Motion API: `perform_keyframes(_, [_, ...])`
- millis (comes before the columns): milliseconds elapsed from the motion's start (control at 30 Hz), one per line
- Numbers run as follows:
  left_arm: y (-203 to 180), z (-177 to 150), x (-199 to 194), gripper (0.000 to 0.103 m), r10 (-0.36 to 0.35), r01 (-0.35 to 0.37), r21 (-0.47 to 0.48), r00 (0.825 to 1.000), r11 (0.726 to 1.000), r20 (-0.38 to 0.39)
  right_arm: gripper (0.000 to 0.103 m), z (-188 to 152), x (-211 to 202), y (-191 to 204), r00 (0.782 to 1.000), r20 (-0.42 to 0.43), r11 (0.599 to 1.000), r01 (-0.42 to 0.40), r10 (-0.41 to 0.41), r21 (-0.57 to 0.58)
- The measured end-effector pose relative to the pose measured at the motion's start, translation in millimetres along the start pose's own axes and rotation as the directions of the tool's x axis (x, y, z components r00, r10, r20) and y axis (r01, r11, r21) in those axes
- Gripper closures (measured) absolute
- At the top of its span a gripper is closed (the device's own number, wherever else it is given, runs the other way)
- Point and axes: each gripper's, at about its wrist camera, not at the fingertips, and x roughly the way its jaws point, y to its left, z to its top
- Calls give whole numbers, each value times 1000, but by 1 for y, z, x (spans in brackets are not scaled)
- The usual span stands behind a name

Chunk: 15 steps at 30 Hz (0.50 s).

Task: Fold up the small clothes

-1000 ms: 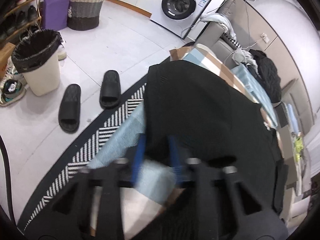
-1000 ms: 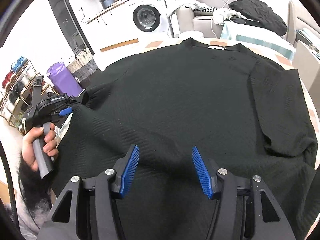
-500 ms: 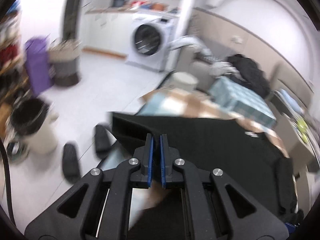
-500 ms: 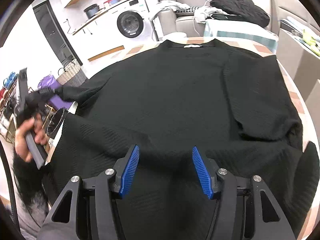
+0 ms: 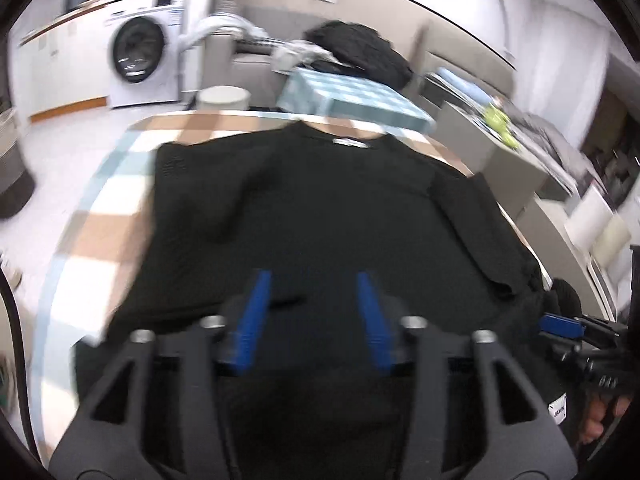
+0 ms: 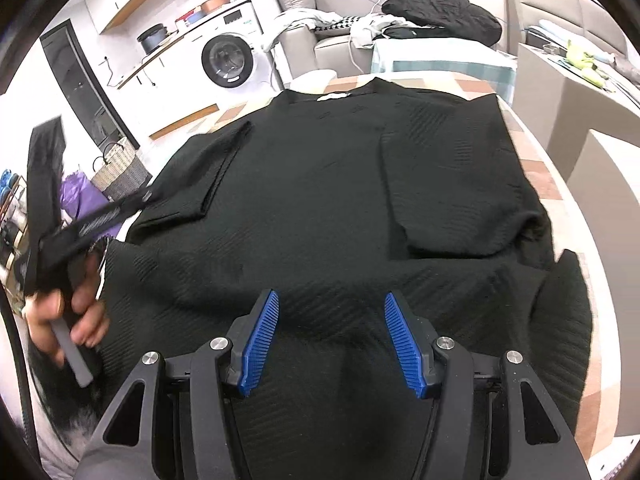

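Both grippers (left (image 5: 314, 312), right (image 6: 330, 338)) tilt down, parted, over sweater (image 6: 340, 184)

The room is bright all over, with soft, even light. The left wrist picture is smeared with blur; the washing machine (image 5: 138, 54) at ten o'clock looks fuzzy. The right wrist picture is sharp. Both bend round at the edges, with dark corners. The black sweater (image 6: 340, 200) shows little detail.
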Motion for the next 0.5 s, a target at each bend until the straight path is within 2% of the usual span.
perform_keyframes(200, [62,-20,-16,44,91,-88,-110,996,990,23,46,2,1,-9,1000,8,1000,1,-1,24])
perform_keyframes(300, [72,-16,-3,44,86,-84,-146,996,986,9,46,4,3,-10,1000,3,1000,0,0,23])
perform_keyframes(367, [62,-13,7,44,64,-64,-111,998,992,-4,46,3,3,-9,1000,-2,1000,-2,2,25])
perform_keyframes(500, [13,-7,42,44,56,-54,36,997,998,-59,46,0,1,-10,1000,-6,1000,4,-4,24])
